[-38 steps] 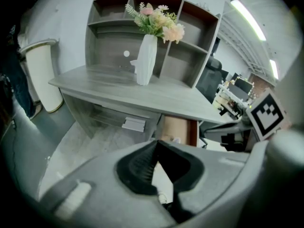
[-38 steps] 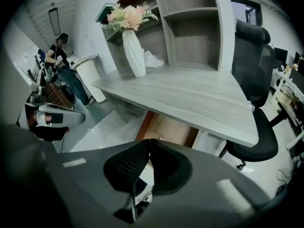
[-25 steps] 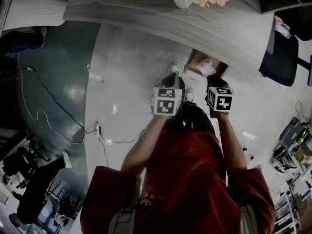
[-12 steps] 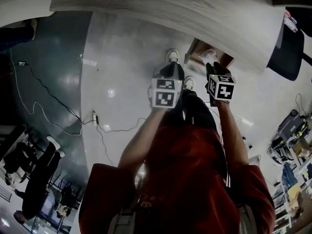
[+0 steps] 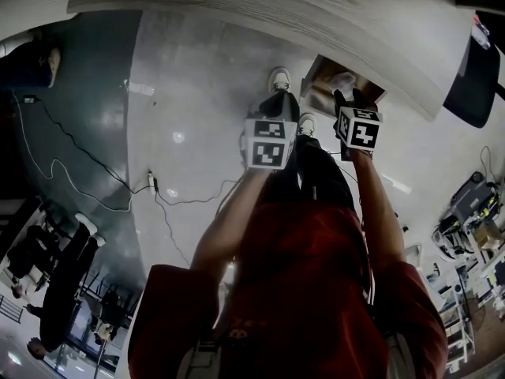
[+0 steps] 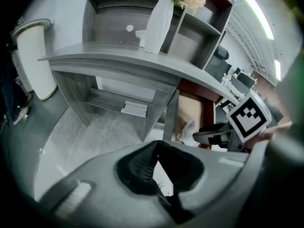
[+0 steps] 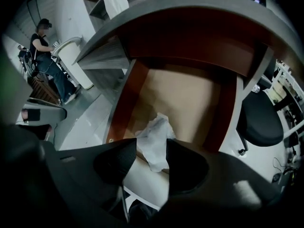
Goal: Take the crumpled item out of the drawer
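Pale glossy floor [image 5: 197,93] runs under a grey wood-grain desk [image 5: 316,22], and an open drawer [image 7: 124,99] with red-brown sides and a tan bottom sits just ahead of the right gripper [image 7: 151,143]. The crumpled item [image 7: 157,126], white and paper-like, lies in the near part of the drawer. It sits just beyond the right gripper's tips and shows in the gap between them. That gripper's jaws stand apart with nothing clamped, and I cannot tell whether either pad touches the item. The left gripper [image 6: 156,145] hangs to the left of the right one, back from the drawer front and aimed at the desk's underside. Its jaws meet at the tips with nothing between them.

By my reading, the step in hand is the reach into the drawer, with the grasp not yet made. The next move likely calls for easing the right gripper forward and down until the pads sit either side of the wad. The jaws would then close gently, since light paper may slide or flatten, and lift clear of the drawer's front edge.
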`<state>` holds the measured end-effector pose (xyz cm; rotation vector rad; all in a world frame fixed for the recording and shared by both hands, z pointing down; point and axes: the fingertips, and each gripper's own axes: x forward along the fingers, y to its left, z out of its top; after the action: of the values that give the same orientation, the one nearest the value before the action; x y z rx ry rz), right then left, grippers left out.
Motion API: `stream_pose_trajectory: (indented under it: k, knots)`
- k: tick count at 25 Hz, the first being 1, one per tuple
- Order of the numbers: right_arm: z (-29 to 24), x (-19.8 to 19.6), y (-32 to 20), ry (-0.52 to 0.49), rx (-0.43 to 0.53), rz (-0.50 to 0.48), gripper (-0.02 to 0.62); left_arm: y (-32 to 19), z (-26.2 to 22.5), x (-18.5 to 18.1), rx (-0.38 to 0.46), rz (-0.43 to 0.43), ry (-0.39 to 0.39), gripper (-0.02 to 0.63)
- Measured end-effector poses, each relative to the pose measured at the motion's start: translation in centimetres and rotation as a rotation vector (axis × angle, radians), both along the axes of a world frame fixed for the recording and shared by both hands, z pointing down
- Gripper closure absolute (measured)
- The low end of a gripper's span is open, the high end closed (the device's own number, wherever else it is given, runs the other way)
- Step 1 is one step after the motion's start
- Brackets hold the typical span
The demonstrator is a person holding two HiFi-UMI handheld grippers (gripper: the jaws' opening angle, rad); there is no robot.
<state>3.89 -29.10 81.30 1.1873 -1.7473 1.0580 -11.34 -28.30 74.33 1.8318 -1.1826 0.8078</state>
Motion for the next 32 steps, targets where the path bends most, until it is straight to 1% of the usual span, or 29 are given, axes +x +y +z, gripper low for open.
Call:
stream_pose_trajectory:
  k: [5,12,20,26,32]
  knots:
    - [1.1,-0.3,0.0,0.006,-0.023,-0.005,0.416,0.1,0.8,-0.3,-0.013,-0.009,0.000,0.609]
    - [3.1,-0.4,-1.0,0.011,-0.069,0.012,0.416,0.0,1.6,-0.8,-0.025,-0.014,-0.001,0.609]
    - [4.2,-0.4,-1.7,0.052,-0.066,0.006,0.422,-0.7,1.8,-1.7,-0.027,-0.028,0.001,0.609]
    - [4.4,-0.4,-1.2,0.076,-0.064,-0.021,0.478,-0.4,1.6,-1.7,-0.024,-0.025,0.000,0.609]
    - [3.5,-0.2,-0.8,0.087,-0.067,-0.044,0.511,-0.1,0.8,-1.8,-0.017,-0.026,-0.001,0.609]
